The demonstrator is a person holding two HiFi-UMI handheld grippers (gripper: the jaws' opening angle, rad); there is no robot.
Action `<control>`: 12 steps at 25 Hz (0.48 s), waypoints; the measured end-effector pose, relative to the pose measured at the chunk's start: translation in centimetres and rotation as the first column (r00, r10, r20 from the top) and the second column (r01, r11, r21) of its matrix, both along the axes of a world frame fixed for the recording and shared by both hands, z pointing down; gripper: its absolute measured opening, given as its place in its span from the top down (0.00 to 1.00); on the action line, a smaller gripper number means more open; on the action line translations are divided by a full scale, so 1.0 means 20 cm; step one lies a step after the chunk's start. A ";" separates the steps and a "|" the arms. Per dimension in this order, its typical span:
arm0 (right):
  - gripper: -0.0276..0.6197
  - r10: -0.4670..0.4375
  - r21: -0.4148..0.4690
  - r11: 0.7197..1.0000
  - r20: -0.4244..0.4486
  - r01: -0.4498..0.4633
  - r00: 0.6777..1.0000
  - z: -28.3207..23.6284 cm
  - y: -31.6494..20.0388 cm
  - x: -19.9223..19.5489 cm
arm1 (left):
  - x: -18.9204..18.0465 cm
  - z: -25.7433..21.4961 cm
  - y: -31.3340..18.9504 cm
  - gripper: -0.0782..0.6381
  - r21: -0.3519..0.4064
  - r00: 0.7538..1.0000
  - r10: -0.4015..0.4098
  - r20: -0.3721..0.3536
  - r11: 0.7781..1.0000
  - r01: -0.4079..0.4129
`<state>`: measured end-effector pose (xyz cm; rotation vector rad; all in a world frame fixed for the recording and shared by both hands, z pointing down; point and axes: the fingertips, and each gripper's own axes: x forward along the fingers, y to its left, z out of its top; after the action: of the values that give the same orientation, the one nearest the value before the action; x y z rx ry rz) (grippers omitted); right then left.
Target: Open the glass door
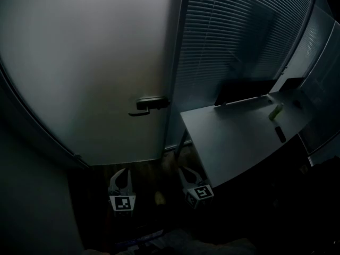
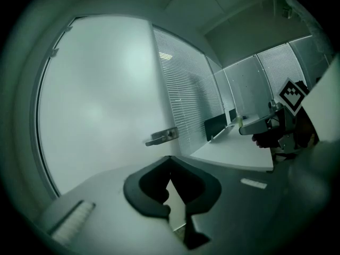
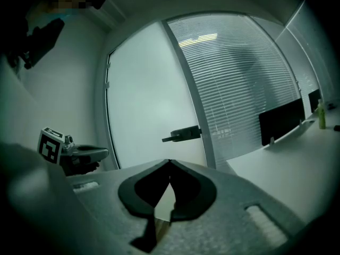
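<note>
The frosted glass door (image 1: 90,62) stands closed ahead, with a dark lever handle (image 1: 149,105) near its right edge. The same handle (image 2: 162,137) shows ahead in the left gripper view, and the handle (image 3: 183,134) also in the right gripper view. Low in the head view, my left gripper (image 1: 126,170) and right gripper (image 1: 183,169) hang side by side above the floor, well short of the door. On both the left gripper (image 2: 170,157) and the right gripper (image 3: 170,161), the jaws meet at the tips with nothing between them.
A grey desk (image 1: 239,137) stands right of the door, close to my right gripper. It carries a dark monitor (image 1: 244,91) and a small bottle (image 1: 276,111). A glass wall with blinds (image 1: 234,36) runs behind it. The room is dim.
</note>
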<state>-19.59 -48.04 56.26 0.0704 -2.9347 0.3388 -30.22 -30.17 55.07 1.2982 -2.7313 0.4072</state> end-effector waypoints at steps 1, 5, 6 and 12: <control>0.95 -0.002 -0.003 1.000 0.002 0.002 1.000 0.00 -0.02 -0.04 | -0.04 0.00 -0.03 0.89 -0.003 1.000 -0.001 0.000 1.000 0.001; 0.95 -0.010 -0.005 1.000 -0.013 0.009 1.000 0.00 -0.11 -0.17 | -0.21 -0.01 -0.15 0.89 -0.024 1.000 0.005 0.004 1.000 -0.005; 0.95 -0.010 -0.005 1.000 -0.017 0.010 1.000 0.01 -0.13 -0.20 | -0.25 -0.01 -0.18 0.89 -0.029 1.000 0.010 0.007 1.000 -0.009; 0.95 -0.003 -0.012 1.000 -0.025 0.003 1.000 0.03 -0.24 -0.33 | -0.48 0.00 -0.36 0.88 -0.068 0.999 0.034 0.034 0.997 -0.032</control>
<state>-26.25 -52.85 56.87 0.0679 -2.9073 0.3521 -39.85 -37.28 55.09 1.3333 -2.7028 0.5249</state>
